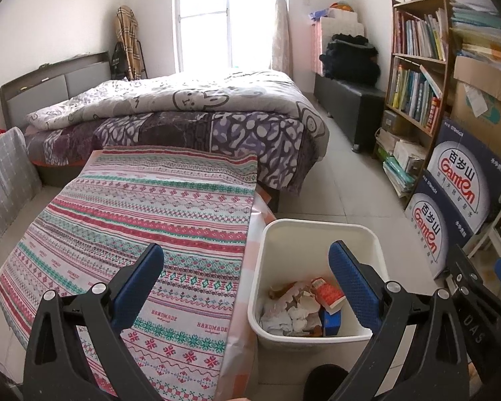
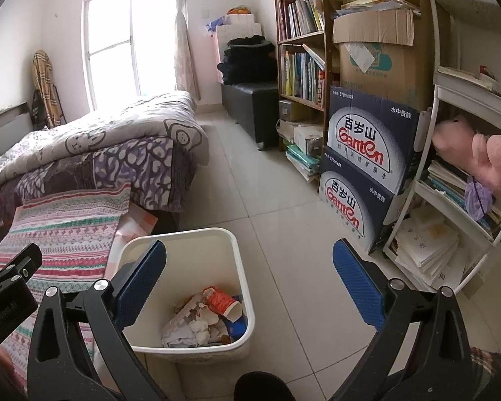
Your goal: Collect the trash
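Observation:
A white trash bin (image 1: 317, 230) stands on the tiled floor beside a low table; it also shows in the right wrist view (image 2: 183, 237). Inside lies trash (image 1: 304, 310): crumpled white paper, a red paper cup (image 2: 222, 302) and a blue carton. My left gripper (image 1: 247, 267) is open and empty, held above the table's right edge and the bin. My right gripper (image 2: 250, 264) is open and empty, above the bin's right side and the floor. The other gripper's body shows at each view's edge.
The table carries a striped patterned cloth (image 1: 143, 217). A bed (image 1: 190, 113) with a quilt stands behind it. Blue Ganten water boxes (image 2: 367, 153), a cardboard box, a bookshelf (image 2: 300, 67) and a white rack (image 2: 461, 167) line the right wall. Tiled floor (image 2: 277, 173) runs between.

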`<state>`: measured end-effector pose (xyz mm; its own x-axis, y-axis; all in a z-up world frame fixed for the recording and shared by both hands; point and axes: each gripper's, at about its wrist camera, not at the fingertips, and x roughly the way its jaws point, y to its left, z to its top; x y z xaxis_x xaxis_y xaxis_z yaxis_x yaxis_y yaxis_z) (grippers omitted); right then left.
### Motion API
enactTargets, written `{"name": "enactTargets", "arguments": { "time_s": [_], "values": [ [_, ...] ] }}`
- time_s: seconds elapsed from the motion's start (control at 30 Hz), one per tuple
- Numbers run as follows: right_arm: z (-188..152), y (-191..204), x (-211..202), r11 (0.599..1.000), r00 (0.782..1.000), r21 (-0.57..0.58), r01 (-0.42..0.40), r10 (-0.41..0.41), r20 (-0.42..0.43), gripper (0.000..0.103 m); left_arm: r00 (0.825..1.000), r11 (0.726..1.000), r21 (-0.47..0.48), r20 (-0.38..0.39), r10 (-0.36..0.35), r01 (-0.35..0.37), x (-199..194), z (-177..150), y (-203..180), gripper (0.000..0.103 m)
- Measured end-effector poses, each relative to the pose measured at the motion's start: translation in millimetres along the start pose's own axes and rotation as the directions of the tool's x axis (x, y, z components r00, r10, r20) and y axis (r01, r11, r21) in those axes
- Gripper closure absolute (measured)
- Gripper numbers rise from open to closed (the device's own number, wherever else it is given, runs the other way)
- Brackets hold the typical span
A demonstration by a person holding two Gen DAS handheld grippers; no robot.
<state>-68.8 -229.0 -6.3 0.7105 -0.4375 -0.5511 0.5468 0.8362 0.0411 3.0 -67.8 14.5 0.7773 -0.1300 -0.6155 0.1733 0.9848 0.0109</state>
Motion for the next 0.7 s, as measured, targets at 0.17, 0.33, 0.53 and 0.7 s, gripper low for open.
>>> {"name": "enactTargets", "arguments": {
  "time_s": [0.17,0.33,0.53,0.7],
  "values": [
    [2.3,0.2,-2.6,1.0,1.0,-0.003,-0.001,0.001,0.014,0.007,1.0,1.0,0.0,0.009,-0.002,0.002,-1.6,0.6,-0.9,0.007],
    [1.7,1.5,-3.1,1.0,1.0,-0.004,0.0,0.0,0.012,0.007,1.0,1.0,0.0,0.009,0.0,0.0,-2.4,0.4,-0.8,0.007],
    [1.3,1.5,-3.2,1.0,1.0,-0.004,0.001,-0.001,0.012,0.007,1.0,1.0,0.001,0.008,0.003,-0.003,-2.6,1.3,-0.5,0.007],
    [1.1,1.3,-2.7,1.0,1.0,-0.005,0.0,0.0,0.011,0.007,1.0,1.0,-0.002,0.006,0.004,-0.004,-2.4,1.9,-0.2,0.007]
  ]
}}
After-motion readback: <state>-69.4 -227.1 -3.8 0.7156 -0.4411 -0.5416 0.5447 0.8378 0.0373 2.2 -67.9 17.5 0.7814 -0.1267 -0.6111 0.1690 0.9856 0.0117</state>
